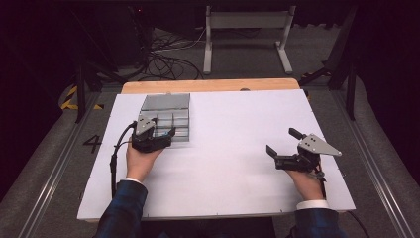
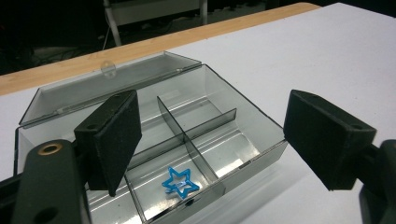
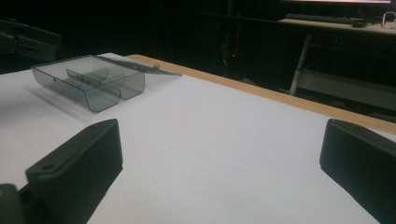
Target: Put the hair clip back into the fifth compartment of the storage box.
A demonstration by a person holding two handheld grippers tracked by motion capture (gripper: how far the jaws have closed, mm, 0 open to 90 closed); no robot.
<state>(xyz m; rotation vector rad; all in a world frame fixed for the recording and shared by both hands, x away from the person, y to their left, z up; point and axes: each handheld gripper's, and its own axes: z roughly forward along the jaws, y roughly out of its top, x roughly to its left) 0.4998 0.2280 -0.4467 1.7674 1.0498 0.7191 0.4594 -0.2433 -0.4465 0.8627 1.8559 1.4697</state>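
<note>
The dim room holds a tangle of cables and a pale metal stand [image 1: 246,30] on the grey floor beyond the table. The wide white tabletop [image 1: 233,168], smooth and matte, has a strip of light wood [image 1: 213,85] along its far edge. Toward its far left sits a clear smoky-grey plastic compartment box [image 2: 261,149], lid laid flat open behind it. The left gripper [image 2: 210,140] hovers just over the box's near edge, jaws spread and empty. The right gripper [image 3: 219,172] rests well apart on the bare top, jaws also released. In a near compartment lies a small blue wire star-shaped clip [image 2: 180,183]. I'd judge it featherlight, springy and slippery on that glossy floor; pinch it across two opposite points.
</note>
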